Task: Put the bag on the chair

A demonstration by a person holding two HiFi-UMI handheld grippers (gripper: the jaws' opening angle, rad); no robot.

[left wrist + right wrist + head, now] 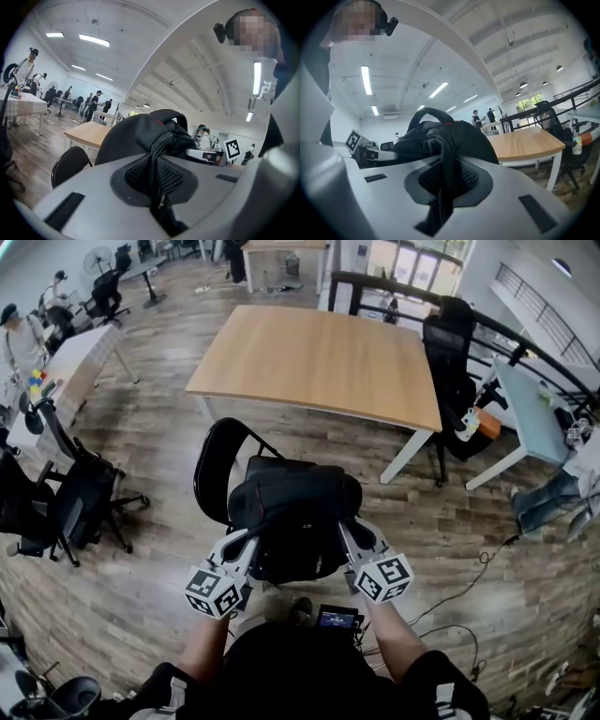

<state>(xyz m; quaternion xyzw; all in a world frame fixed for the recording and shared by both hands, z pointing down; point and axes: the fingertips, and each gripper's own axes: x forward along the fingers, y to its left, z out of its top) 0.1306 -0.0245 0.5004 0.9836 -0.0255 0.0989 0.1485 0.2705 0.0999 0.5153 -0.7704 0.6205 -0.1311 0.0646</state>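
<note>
Right up close: pinching a black strap in the left gripper (248, 545), jaws squeezed onto the webbing, and the same in the right gripper (354, 538), clamped on a strap of its own. Holding the black bag (295, 512) between the two, directly over the seat of the black chair (212, 465); cannot tell whether resting on the seat or hanging just above it. Around the chair, worn wooden floor (150, 442) on every side, with a clear strip between the chair back and the wooden table (319, 357) ahead. Off to the left, black office chairs (75, 507) crowding that edge; to the right, another office chair (455, 362) beside the table's corner and a white table (525, 409) just past it. Further back, a dark railing (525, 329) closing the right side, and a person (17, 334) at the far left.
</note>
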